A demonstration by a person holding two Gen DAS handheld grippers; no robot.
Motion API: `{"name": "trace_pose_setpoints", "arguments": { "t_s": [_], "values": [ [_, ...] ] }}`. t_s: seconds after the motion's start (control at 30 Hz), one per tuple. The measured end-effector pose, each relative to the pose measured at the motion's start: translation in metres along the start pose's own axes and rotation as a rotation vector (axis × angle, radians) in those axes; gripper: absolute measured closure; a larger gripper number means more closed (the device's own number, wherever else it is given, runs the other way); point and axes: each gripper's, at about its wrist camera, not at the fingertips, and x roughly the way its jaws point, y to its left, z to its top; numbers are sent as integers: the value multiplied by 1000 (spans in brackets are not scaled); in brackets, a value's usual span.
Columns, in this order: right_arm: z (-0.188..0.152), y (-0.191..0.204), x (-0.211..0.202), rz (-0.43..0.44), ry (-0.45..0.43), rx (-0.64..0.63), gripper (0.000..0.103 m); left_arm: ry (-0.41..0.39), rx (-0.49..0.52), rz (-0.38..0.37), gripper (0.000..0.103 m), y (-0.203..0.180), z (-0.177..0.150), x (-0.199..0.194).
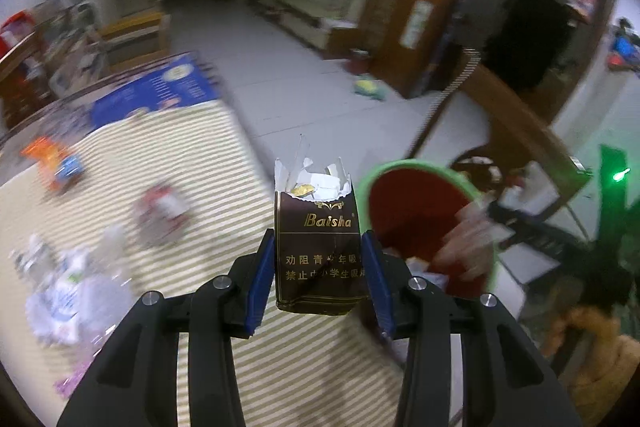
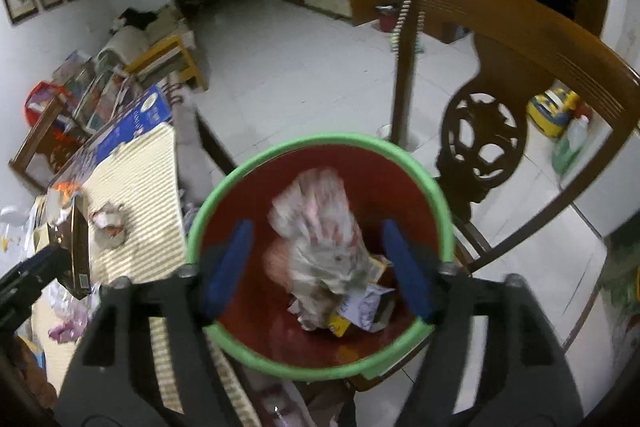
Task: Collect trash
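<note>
Brown "Baisha" pack (image 1: 318, 251) clamped in left fingers (image 1: 264, 267); right fingers (image 2: 230, 267) spread, empty.

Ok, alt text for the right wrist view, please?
Open right tongs hover over a red bin with a green rim, a crumpled wrapper blurred between them above other trash. At the left edge, the left tongs hold a brown cigarette pack over a striped table.

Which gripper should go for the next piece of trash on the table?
Right. The right gripper is open and empty over the bin, wrapper already past its pads. The left gripper is shut on the cigarette pack, not yet binned.
</note>
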Motion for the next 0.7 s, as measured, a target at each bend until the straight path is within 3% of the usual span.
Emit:
{"name": "trace_pose_setpoints", "arguments": {
  "t_s": [0.33, 0.37, 0.4, 0.43, 0.57, 0.7],
  "values": [
    [-3, -62, -25, -162, -47, 142, 28, 57, 213, -185, 62, -95, 27, 62],
    [-4, -66, -26, -171, -47, 149, 28, 61, 226, -193, 59, -101, 27, 67],
    [-6, -70, -28, -182, -48, 157, 28, 64, 231, -194, 45, -105, 29, 71],
    [-8, -73, -31, -189, -47, 166, 28, 59, 232, -198, 40, -110, 29, 74],
    [-15, -75, -38, -191, -46, 188, 28, 62, 216, -202, 38, -107, 27, 73],
    [-14, -60, -35, -160, -45, 175, 28, 55, 164, -169, 38, -81, 24, 61]
  ]
}}
